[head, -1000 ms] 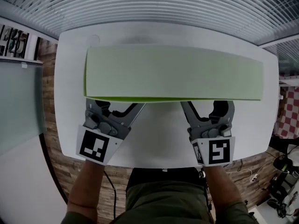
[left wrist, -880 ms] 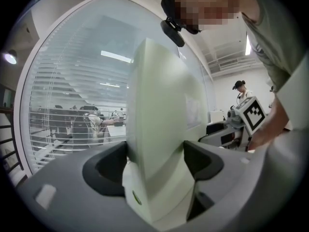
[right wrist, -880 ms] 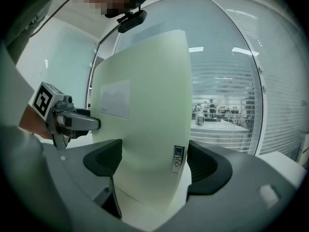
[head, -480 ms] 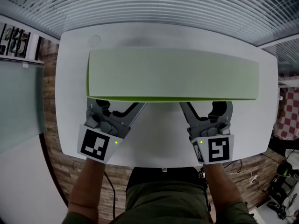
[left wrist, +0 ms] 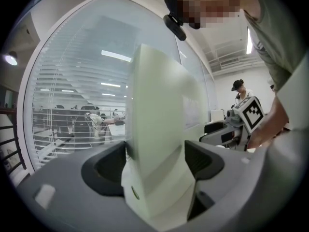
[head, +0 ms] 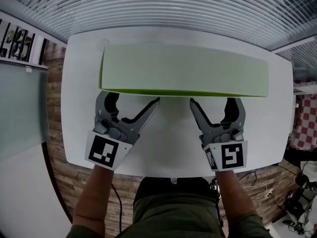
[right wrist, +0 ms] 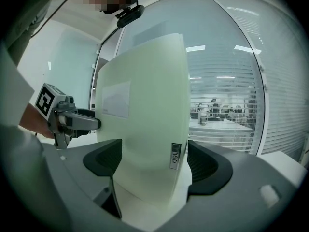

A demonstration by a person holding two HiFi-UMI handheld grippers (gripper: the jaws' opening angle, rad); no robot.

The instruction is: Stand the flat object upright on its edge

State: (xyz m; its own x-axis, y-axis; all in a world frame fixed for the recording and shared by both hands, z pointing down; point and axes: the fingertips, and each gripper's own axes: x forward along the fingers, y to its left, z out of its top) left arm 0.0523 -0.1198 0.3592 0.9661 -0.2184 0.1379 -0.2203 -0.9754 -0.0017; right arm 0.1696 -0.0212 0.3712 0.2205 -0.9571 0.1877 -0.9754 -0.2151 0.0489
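Green board [head: 183, 69] is being left standing on its long edge on the white table [head: 168, 152], apparently unaided. Left gripper [head: 133, 99] and right gripper [head: 214, 102] are being held wide open, gripping nothing. Jaw tips, hidden by the board a second ago, are now showing clear of it, so the upright step is being judged essentially done.

Noted a white table [head: 168, 150] with rounded corners, set on a wood-pattern floor [head: 53, 148]. Recorded slatted blinds [head: 163, 4] beyond the far edge, a glass partition [head: 20, 108] at left, and loose cables [head: 262, 185] on the floor at right. Observed a capped person [left wrist: 240, 92] in the background.
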